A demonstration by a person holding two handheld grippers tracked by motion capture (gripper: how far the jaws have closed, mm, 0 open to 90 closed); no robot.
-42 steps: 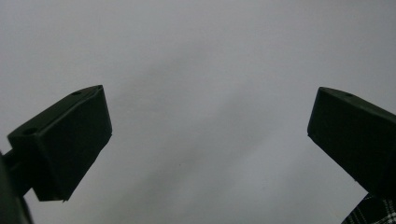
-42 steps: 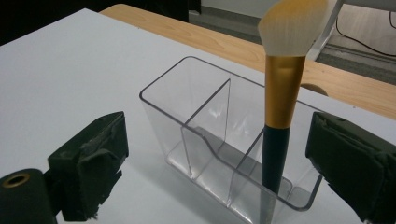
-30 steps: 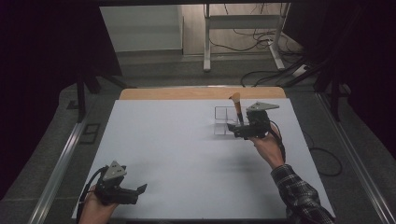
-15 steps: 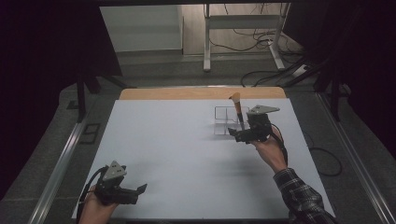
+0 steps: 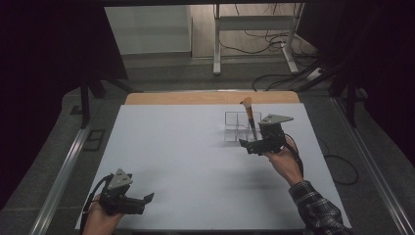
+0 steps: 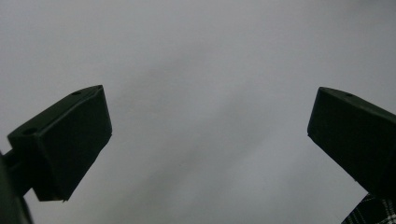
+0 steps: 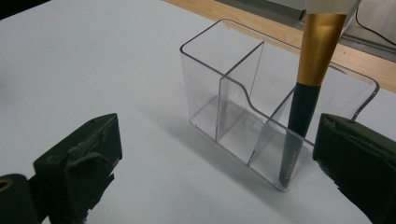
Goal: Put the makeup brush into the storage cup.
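Note:
A clear acrylic organizer [image 5: 234, 128] [image 7: 205, 93] with several compartments stands on the white table [image 5: 186, 156] at the right rear. A makeup brush [image 5: 250, 117] [image 7: 303, 112], black handle and gold ferrule, stands upright in its near right compartment. My right gripper [image 5: 246, 146] [image 7: 217, 126] sits just in front of the organizer, open, its jaws wide apart and touching nothing. My left gripper [image 5: 146, 198] [image 6: 211, 91] rests low at the front left corner, open over bare table.
A wooden strip [image 5: 210, 98] borders the table's far edge. Beyond it stand a metal frame [image 5: 254, 29] and floor cables [image 5: 274, 81]. A plaid sleeve [image 5: 318, 210] [image 6: 369, 210] reaches in from the front right.
My right gripper has drawn back a little toward the person, away from the organizer. The brush stays upright in it. The left gripper has not moved.

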